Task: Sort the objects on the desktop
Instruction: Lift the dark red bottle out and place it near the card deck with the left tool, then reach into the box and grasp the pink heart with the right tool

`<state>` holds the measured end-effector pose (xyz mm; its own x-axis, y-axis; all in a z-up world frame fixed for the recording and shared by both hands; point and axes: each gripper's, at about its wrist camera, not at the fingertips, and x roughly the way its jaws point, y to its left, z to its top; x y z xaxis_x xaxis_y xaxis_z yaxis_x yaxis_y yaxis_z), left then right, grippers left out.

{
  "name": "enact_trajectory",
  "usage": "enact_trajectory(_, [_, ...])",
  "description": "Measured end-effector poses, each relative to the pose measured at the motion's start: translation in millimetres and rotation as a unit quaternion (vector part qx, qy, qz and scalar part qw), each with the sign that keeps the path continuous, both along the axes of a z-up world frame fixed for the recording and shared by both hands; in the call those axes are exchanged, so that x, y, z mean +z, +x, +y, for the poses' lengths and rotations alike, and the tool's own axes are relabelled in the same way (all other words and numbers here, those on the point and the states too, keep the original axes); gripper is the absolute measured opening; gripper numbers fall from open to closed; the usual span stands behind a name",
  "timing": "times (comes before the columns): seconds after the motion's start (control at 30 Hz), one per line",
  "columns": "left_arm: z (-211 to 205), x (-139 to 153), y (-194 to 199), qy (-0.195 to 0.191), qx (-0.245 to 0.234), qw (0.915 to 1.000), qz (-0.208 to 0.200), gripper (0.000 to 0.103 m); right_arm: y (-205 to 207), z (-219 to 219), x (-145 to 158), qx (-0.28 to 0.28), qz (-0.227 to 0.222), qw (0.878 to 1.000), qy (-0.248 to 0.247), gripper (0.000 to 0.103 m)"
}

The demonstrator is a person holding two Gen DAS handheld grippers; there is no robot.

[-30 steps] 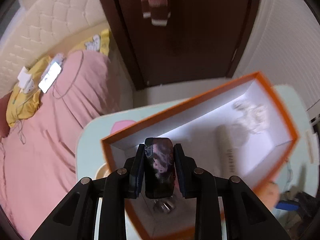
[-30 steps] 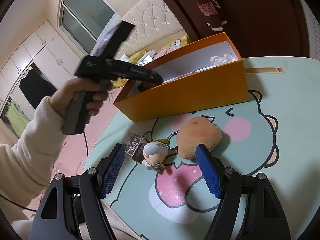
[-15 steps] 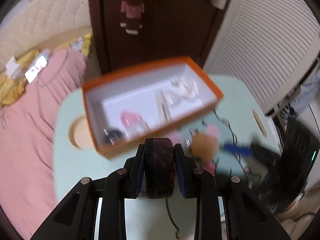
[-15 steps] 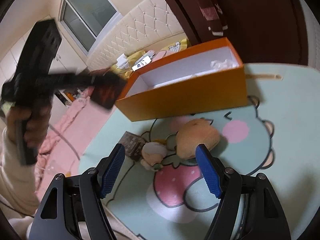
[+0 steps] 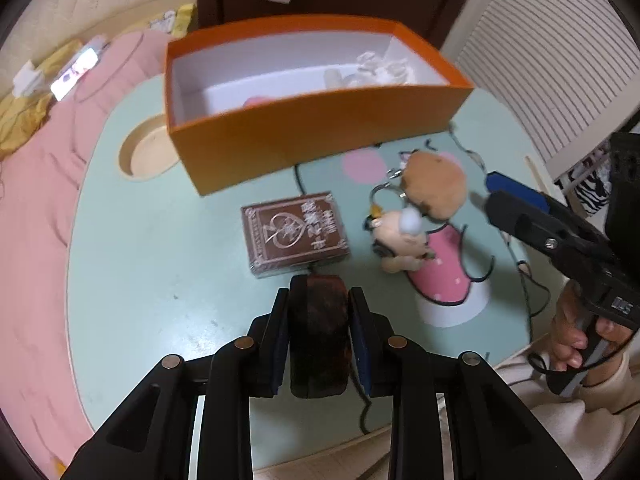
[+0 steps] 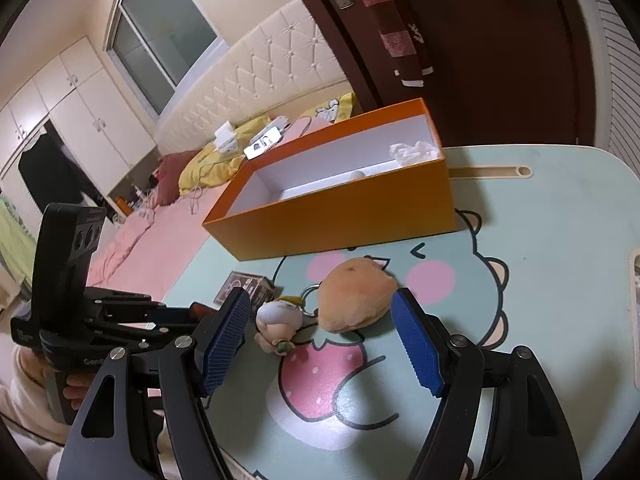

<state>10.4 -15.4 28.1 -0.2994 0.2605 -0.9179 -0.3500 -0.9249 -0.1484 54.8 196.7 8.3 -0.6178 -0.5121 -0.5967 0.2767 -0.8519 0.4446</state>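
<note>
The left tool (image 5: 319,322) is clamped on a dark reddish-brown block (image 5: 318,336), held over the near tabletop (image 5: 152,272) just short of the brown card box (image 5: 295,233), probably headed for sorting. The right tool (image 6: 320,344) hangs wide open and empty around the tan plush (image 6: 355,298) and small doll keychain (image 6: 280,320), likely lined up for a pick toward the orange box (image 6: 340,204) at the far side.

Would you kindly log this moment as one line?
left gripper: shut on dark brown block | right gripper: open, empty | orange box: on table | card box, plush toys: outside box
</note>
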Motion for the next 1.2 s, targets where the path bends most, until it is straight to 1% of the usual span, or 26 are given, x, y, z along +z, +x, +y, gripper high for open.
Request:
enact_trajectory(0.13, [0, -3, -2, -0.001, 0.008, 0.9999, 0.012, 0.028, 0, -3, -3, 0.004, -0.003, 1.0, 0.006, 0.074])
enact_trajectory(0.17, [-2, -2, -2, 0.002, 0.009, 0.9998, 0.017, 0.033, 0, -3, -3, 0.004, -0.003, 1.0, 0.007, 0.074])
enact_trajectory(0.2, [-3, -1, -2, 0.004, 0.011, 0.9997, 0.022, 0.043, 1, -3, -4, 0.003, -0.003, 1.0, 0.008, 0.074])
enact_trajectory(0.23, [-5, 1, -1, 0.009, 0.012, 0.9995, 0.029, 0.05, 1, -2, -4, 0.003, -0.003, 1.0, 0.008, 0.074])
enact_trajectory(0.27, [-7, 4, 1, 0.016, 0.014, 0.999, 0.041, 0.062, 1, -2, -4, 0.002, -0.003, 1.0, 0.007, 0.074])
enact_trajectory(0.3, [-9, 7, 3, 0.023, 0.016, 0.9982, 0.052, 0.069, 2, -1, -4, 0.001, -0.001, 1.0, 0.006, 0.074])
enact_trajectory(0.33, [-13, 10, 5, 0.029, 0.022, 0.9971, 0.068, 0.072, 2, 0, -3, 0.0, 0.001, 1.0, 0.006, 0.074])
enact_trajectory(0.4, [-21, 16, 9, 0.04, 0.033, 0.9937, 0.099, 0.081, 2, 0, 0, 0.0, 0.006, 1.0, 0.006, 0.074])
enact_trajectory(0.47, [-32, 19, 11, 0.045, 0.061, 0.9889, 0.128, 0.085, 0, -1, 5, 0.004, 0.009, 1.0, 0.004, 0.074])
enact_trajectory(0.53, [-43, 20, 11, 0.05, 0.09, 0.9831, 0.151, 0.085, -3, -2, 13, 0.012, 0.013, 1.0, 0.003, 0.074])
enact_trajectory(0.6, [-52, 16, 6, 0.057, 0.106, 0.9819, 0.146, 0.085, -10, -6, 26, 0.025, 0.024, 0.999, 0.014, 0.074])
enact_trajectory(0.67, [-62, 10, 1, 0.064, 0.13, 0.9789, 0.145, 0.085, -22, -13, 40, 0.039, 0.032, 0.998, 0.033, 0.074])
enact_trajectory(0.73, [-71, 5, -1, 0.064, 0.157, 0.973, 0.156, 0.085, -40, -21, 53, 0.062, 0.027, 0.996, 0.054, 0.073])
enact_trajectory(0.77, [-76, -1, -1, 0.06, 0.174, 0.9685, 0.167, 0.085, -52, -27, 59, 0.08, 0.017, 0.995, 0.064, 0.071])
enact_trajectory(0.8, [-79, -5, -1, 0.06, 0.182, 0.9661, 0.172, 0.085, -65, -33, 64, 0.098, 0.008, 0.992, 0.075, 0.064])
enact_trajectory(0.87, [-85, -16, 0, 0.059, 0.194, 0.9624, 0.181, 0.085, -93, -50, 70, 0.142, -0.025, 0.985, 0.095, 0.056])
enact_trajectory(0.9, [-88, -21, 1, 0.06, 0.198, 0.961, 0.184, 0.085, -108, -60, 70, 0.163, -0.047, 0.98, 0.107, 0.053])
enact_trajectory(0.97, [-89, -25, 3, 0.059, 0.195, 0.961, 0.187, 0.085, -137, -85, 66, 0.201, -0.092, 0.965, 0.139, 0.052])
enact_trajectory(1.03, [-90, -27, 4, 0.062, 0.189, 0.9609, 0.192, 0.085, -160, -112, 52, 0.221, -0.129, 0.948, 0.188, 0.052])
enact_trajectory(1.07, [-91, -27, 3, 0.063, 0.185, 0.9623, 0.189, 0.085, -171, -122, 45, 0.226, -0.144, 0.941, 0.205, 0.052])
enact_trajectory(1.17, [-92, -27, 2, 0.063, 0.185, 0.9621, 0.19, 0.086, -198, -140, 21, 0.227, -0.19, 0.928, 0.226, 0.043])
enact_trajectory(1.2, [-92, -27, 2, 0.065, 0.186, 0.9618, 0.191, 0.086, -204, -144, 13, 0.226, -0.205, 0.924, 0.229, 0.043])
